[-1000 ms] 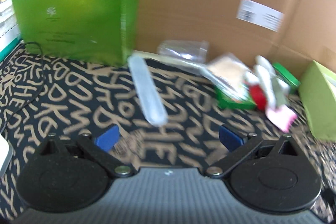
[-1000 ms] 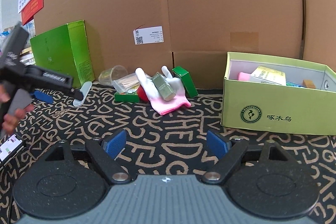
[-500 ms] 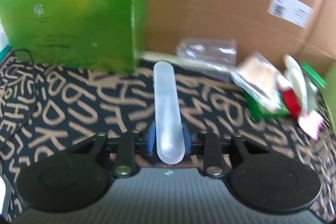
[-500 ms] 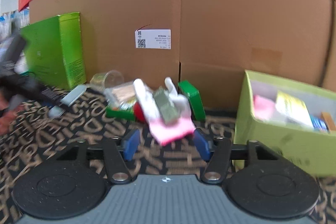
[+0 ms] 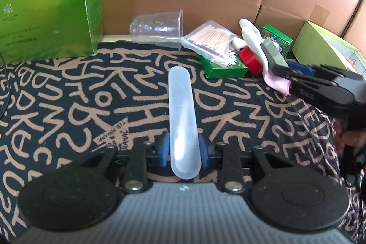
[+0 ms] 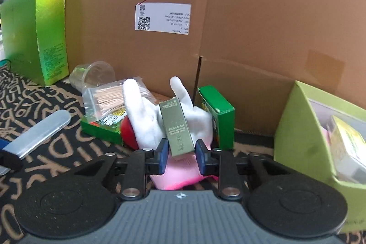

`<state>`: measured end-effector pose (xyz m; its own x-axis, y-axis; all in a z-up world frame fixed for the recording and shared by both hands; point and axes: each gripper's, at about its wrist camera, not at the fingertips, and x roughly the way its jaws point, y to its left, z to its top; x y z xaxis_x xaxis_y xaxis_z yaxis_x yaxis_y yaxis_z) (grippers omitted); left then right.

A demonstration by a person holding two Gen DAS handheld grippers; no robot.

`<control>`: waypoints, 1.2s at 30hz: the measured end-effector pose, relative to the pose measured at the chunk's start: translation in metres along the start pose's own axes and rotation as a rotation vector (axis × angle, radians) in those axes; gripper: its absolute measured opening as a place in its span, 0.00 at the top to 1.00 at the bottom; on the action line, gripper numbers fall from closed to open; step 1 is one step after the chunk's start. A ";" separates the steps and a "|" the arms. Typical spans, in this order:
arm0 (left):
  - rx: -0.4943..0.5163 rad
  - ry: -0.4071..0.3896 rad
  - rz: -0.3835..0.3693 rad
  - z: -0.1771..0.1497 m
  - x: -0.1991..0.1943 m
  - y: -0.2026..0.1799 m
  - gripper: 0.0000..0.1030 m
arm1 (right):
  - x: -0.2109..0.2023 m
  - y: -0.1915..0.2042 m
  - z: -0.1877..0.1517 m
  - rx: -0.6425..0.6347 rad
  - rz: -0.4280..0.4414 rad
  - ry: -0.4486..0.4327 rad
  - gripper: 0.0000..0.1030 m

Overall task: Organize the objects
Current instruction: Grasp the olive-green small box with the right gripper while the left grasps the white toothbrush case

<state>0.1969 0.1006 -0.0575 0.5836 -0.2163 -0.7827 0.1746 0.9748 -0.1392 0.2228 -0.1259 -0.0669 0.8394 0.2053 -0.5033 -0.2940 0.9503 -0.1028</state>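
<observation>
My left gripper [image 5: 183, 148] is shut on a long translucent plastic case [image 5: 181, 116], held just above the patterned cloth; the case also shows in the right wrist view [image 6: 36, 134]. My right gripper [image 6: 180, 151] is shut on a small olive box [image 6: 177, 128] that lies on a white and pink glove [image 6: 148, 116]. The right gripper also shows in the left wrist view [image 5: 295, 70] at the pile.
The pile holds a bag of wooden sticks [image 6: 107, 97], two green boxes [image 6: 217, 111], a red object [image 6: 128, 132] and a clear cup [image 5: 157, 26]. A light green open box [image 6: 320, 136] with items stands right. A tall green carton [image 5: 45, 1] stands left. Cardboard walls stand behind.
My left gripper closed on the plastic case and lifted it slightly. My right gripper moved forward to the pile and closed on the olive box.
</observation>
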 end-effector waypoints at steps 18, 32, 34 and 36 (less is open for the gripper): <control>0.165 0.042 -0.086 -0.021 -0.003 -0.085 0.55 | -0.143 -0.029 -0.086 0.123 0.102 0.157 0.73; 0.219 0.031 -0.043 -0.017 0.008 -0.101 0.52 | -0.120 -0.027 -0.084 0.115 0.071 0.131 0.65; 0.226 0.030 -0.036 -0.016 0.009 -0.103 0.52 | -0.116 -0.026 -0.083 0.114 0.073 0.127 0.63; 0.238 0.034 -0.025 -0.016 0.010 -0.106 0.52 | -0.114 -0.024 -0.082 0.112 0.066 0.120 0.60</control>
<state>0.1717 -0.0039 -0.0598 0.5505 -0.2344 -0.8012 0.3729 0.9277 -0.0152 0.0967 -0.1915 -0.0777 0.7571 0.2453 -0.6054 -0.2887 0.9570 0.0267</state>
